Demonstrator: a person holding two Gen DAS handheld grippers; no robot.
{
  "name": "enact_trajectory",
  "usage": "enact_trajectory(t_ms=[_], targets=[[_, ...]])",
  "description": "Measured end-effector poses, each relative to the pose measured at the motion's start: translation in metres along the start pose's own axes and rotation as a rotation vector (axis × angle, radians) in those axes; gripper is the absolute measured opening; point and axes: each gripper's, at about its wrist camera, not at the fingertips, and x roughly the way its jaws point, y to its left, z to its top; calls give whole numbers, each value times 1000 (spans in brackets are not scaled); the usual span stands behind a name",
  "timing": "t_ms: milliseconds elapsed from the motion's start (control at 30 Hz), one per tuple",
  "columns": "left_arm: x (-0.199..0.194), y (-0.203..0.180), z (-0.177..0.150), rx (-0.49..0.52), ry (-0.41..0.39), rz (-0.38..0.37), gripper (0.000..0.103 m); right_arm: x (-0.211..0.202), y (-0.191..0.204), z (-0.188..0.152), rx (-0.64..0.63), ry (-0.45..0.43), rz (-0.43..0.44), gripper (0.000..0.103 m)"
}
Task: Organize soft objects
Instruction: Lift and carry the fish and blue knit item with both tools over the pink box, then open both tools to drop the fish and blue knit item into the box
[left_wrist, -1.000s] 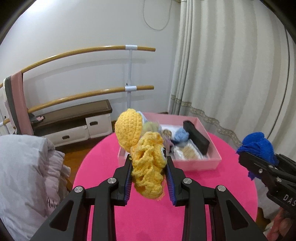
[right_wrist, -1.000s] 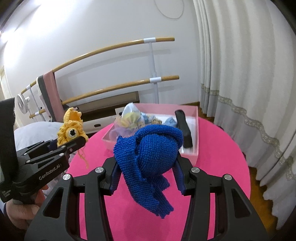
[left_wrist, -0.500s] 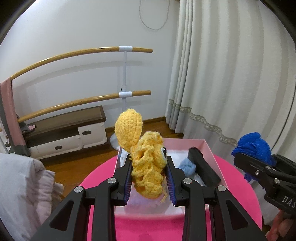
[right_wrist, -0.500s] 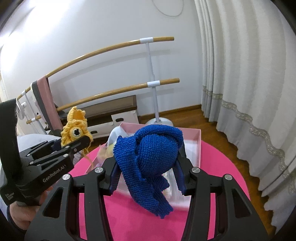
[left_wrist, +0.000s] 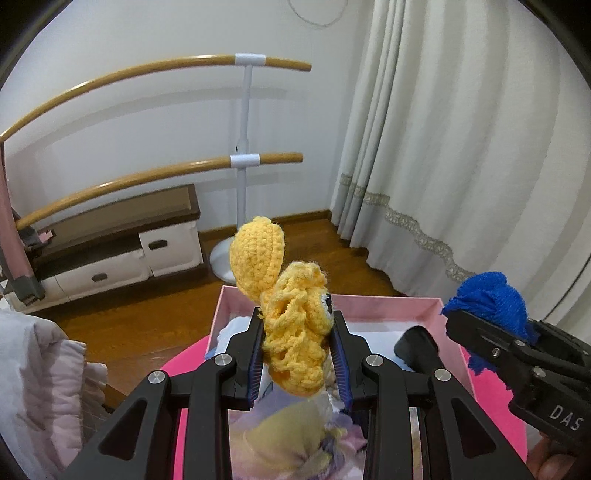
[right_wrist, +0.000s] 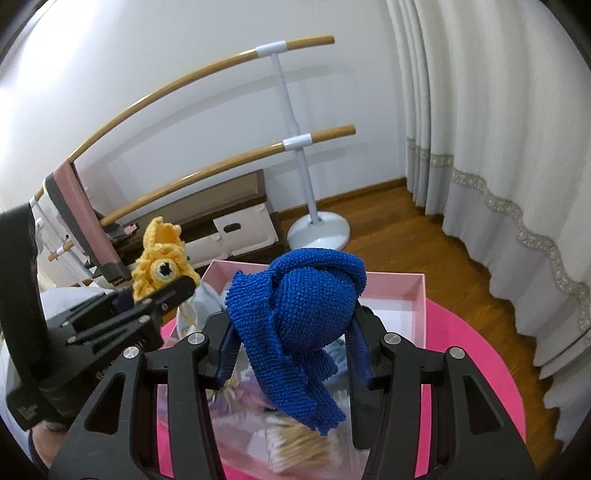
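Observation:
My left gripper (left_wrist: 297, 352) is shut on a yellow crochet toy (left_wrist: 291, 328) and holds it above the left part of the pink box (left_wrist: 369, 308). My right gripper (right_wrist: 291, 354) is shut on a blue knitted toy (right_wrist: 299, 317) and holds it above the same pink box (right_wrist: 399, 284). The right gripper with the blue toy (left_wrist: 487, 306) shows at the right in the left wrist view. The left gripper with the yellow toy (right_wrist: 162, 266) shows at the left in the right wrist view.
The box sits on a round pink table (right_wrist: 476, 362) and holds several soft items and a black object (left_wrist: 417, 347). A ballet barre stand (left_wrist: 242, 177), a low cabinet (left_wrist: 110, 243) and curtains (left_wrist: 461, 147) stand behind. A pale quilt (left_wrist: 40, 376) lies at left.
Both grippers have moved forward with their toys, from over the table's near side to above the pink box. Both stay shut.

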Motion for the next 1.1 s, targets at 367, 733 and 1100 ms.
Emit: enact_trajectory(t_ms=[367, 733, 1100], targets=[[89, -1, 40, 0, 78, -5, 31, 44, -16, 11, 44, 45, 25, 49], [108, 1, 45, 2, 67, 74, 87, 63, -21, 8, 92, 83, 40, 82], [49, -1, 11, 3, -40, 148, 103, 15, -13, -8, 104, 21, 34, 103]])
